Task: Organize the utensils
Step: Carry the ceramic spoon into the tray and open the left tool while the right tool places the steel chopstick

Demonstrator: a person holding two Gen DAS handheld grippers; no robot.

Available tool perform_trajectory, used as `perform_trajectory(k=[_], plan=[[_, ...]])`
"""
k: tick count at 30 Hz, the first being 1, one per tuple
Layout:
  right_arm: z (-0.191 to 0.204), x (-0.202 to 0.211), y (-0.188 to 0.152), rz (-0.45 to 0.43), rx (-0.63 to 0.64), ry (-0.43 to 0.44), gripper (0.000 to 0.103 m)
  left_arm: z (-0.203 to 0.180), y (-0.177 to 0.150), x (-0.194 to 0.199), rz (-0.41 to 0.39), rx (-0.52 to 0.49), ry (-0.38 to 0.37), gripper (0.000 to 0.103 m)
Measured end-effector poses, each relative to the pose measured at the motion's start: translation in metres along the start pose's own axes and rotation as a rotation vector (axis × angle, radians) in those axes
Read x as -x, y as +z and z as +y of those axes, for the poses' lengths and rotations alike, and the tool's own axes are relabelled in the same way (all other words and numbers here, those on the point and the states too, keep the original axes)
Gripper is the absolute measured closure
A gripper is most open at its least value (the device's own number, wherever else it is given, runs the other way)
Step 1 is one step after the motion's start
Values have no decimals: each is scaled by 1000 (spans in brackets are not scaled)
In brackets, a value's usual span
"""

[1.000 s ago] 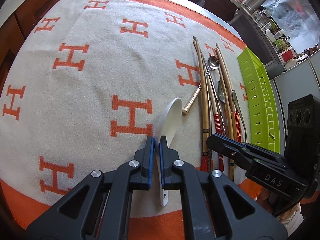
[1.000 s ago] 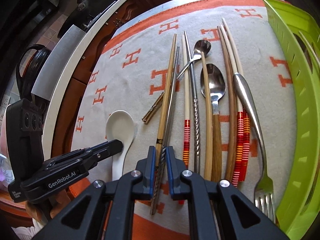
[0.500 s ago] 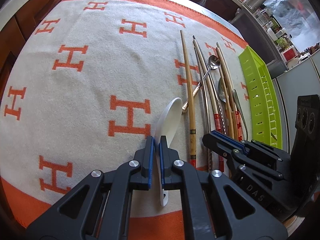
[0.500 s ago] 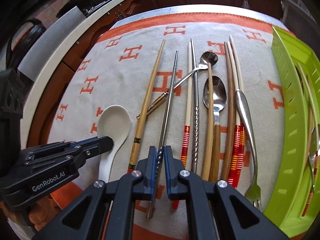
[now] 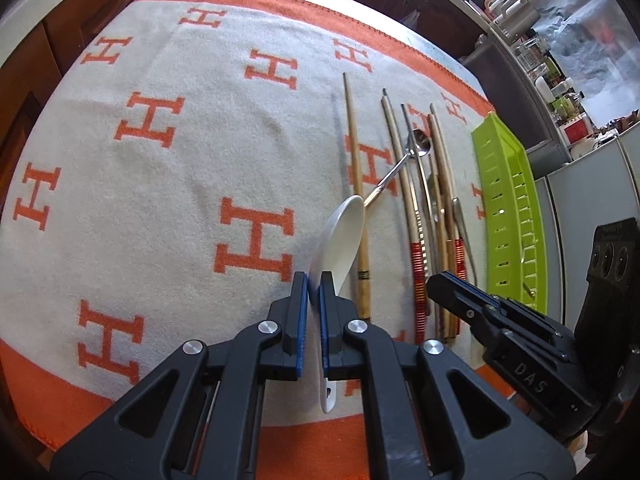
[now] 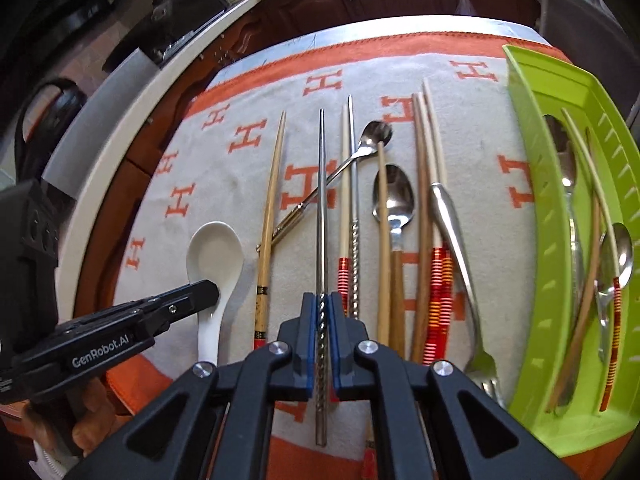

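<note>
Now, right tool (image 6: 322,322): clamped on a twisted-handle steel chopstick (image 6: 321,216), held near its butt end, its tip pointing to the far side.
Left tool (image 5: 314,300): closed on the handle of a white ceramic soup spoon (image 5: 340,240), bowl pointing far, tilted on edge.
Where the rest lies: wooden and red-banded chopsticks, steel spoons and a fork in a near-to-far row on the orange-and-cream H-pattern blanket (image 6: 224,176) covering the surface.
Green slotted plastic tray (image 6: 532,216): far right edge of the blanket, already holding some spoons and chopsticks.
Key relation: tray lies to the right of both tools, its long axis roughly parallel to the held chopstick; the right tool is nearer.
Likely next: carry the chopstick sideways right, without turning it.
Risk: the long chopstick could pivot in the grip.
</note>
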State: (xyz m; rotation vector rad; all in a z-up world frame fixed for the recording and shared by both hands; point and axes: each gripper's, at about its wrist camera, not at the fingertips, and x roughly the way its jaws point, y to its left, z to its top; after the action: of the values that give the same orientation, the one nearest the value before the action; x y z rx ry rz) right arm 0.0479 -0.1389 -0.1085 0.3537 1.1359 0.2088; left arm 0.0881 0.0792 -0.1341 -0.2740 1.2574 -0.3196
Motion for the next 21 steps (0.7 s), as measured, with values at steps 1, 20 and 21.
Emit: perform_trajectory(k=[1, 20, 21], plan=[[-3, 7, 0, -12, -8, 12, 98, -3, 0, 3, -2, 0, -3, 100], [-128, 132, -1, -234, -201, -63, 97, -211, 27, 13, 36, -270, -154, 100], [-139, 132, -2, -231, -219, -77, 97, -223, 29, 6, 45, -279, -151, 100]])
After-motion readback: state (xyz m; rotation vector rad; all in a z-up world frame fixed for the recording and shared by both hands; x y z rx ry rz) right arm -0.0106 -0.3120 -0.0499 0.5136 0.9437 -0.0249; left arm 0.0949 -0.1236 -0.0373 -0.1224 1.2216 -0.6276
